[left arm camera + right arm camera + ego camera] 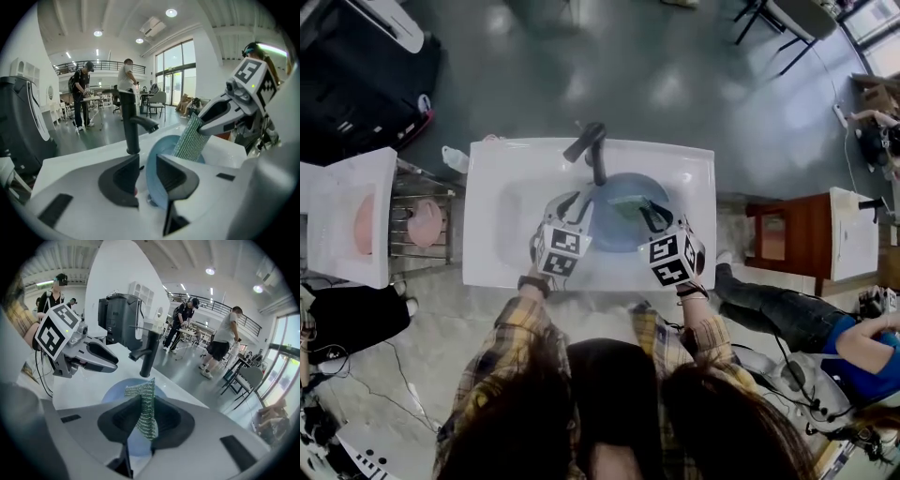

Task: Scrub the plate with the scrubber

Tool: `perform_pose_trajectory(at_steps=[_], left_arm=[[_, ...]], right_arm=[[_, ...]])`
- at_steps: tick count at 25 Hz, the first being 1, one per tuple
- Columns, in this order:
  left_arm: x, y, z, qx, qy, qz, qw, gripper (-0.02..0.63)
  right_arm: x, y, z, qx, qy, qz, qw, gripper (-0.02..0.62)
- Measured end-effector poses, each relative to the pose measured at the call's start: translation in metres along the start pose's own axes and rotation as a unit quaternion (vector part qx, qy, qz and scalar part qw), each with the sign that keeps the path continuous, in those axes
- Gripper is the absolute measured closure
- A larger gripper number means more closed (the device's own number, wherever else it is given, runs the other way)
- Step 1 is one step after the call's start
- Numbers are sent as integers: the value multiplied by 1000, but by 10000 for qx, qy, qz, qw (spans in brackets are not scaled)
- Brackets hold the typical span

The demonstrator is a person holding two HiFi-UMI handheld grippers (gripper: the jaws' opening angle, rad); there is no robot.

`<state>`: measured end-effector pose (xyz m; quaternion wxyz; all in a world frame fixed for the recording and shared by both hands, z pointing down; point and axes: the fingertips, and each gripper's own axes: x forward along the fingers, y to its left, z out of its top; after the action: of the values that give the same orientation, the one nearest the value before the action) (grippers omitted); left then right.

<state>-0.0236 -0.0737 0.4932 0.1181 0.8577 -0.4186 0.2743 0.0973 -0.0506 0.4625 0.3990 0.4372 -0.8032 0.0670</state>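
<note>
While the left gripper (147,168) stands wide and empty above the blue plate (619,228) lying loose in the sink (492,183), the green scrubber (145,406) pinched by the right gripper (144,420) may push it around.

Plate (115,392): smooth, pale blue, soft sheen, probably plastic, though the view can't rule out glazed ceramic. Scrubber (146,408): green woven mesh cloth, coarse, slightly glittery threads. Sink (497,187): white, smooth, glossy. Faucet (149,355): matt black metal finish. Left gripper (147,168) and right gripper (145,418): matt white plastic shells, matt black pads with a rubbery look. Floor (675,84): grey, polished, reflecting the ceiling lights.
</note>
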Motion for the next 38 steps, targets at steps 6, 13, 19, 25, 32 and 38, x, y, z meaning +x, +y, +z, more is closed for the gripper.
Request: perform_pose_trajectory(at_steps=[6, 13, 19, 25, 32, 38], left_arm=[[-39, 10, 53, -50, -711, 195, 9973, 509], [-90, 17, 134, -38, -1538, 334, 9875, 509], [-131, 21, 186, -3, -2179, 507, 9747, 550], [-158, 23, 215, -261, -2614, 609, 9630, 584], [-168, 18, 222, -561, -2874, 284, 9557, 591], [-177, 10, 226, -451, -2868, 235, 9567, 591]], right_arm=[[-36, -9, 51, 262, -683, 90, 9973, 505], [-78, -21, 122, 182, -1484, -24, 9888, 506], [-110, -25, 171, 479, -2287, -7, 9723, 508], [-127, -32, 194, 916, -2851, 135, 9540, 508], [-134, -29, 202, 978, -3091, 280, 9456, 508], [-138, -26, 205, 975, -3144, 325, 9437, 508]])
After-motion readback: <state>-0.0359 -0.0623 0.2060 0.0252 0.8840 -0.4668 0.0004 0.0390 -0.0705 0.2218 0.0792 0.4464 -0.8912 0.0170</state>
